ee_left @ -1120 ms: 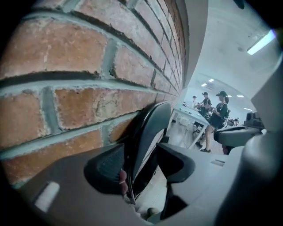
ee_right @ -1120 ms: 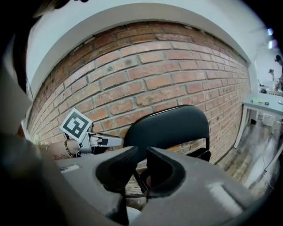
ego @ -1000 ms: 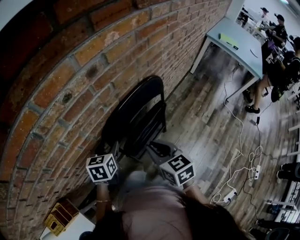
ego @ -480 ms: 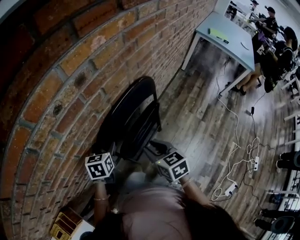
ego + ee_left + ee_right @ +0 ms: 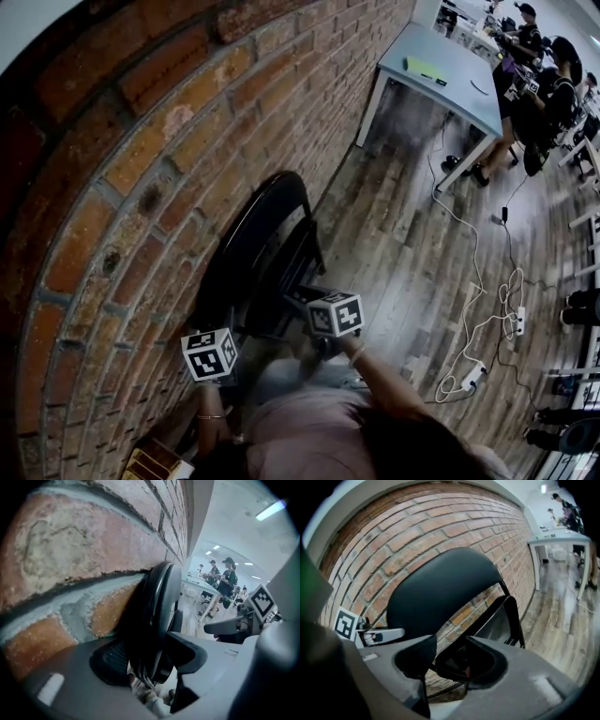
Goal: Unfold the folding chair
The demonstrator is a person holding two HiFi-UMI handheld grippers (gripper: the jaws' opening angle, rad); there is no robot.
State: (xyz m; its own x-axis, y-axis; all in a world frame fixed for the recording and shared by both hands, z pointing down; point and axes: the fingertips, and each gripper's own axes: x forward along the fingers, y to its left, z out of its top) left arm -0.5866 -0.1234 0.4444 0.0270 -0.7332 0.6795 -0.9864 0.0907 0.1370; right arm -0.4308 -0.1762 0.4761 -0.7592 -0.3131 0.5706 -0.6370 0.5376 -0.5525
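Our left gripper [image 5: 150, 665] has just been closing its jaws and is clamped on the side edge of the folding chair [image 5: 440, 588], whose black rim fills the gap from pad to pad. Our right gripper [image 5: 450, 660] has just been opening. Its jaws stand released, with a black edge of the seat [image 5: 499, 620] between them. Each gripper carries a marker cube, left [image 5: 208, 353] and right [image 5: 335, 315], printed with black-and-white square codes. In the head view the chair stands at 12 o'clock from the cubes. It leans on the brick wall [image 5: 141, 141] at 10 o'clock, with the seat tipped up close to the rounded backrest [image 5: 262, 225]. The wooden floor [image 5: 412, 244] runs toward 3 o'clock, with white cables [image 5: 487, 319] and a power strip [image 5: 472, 377] at 4 o'clock. A pale table [image 5: 459, 89] with a green item [image 5: 427, 67] sits at 1 o'clock, and people [image 5: 553, 84] are just beyond it.
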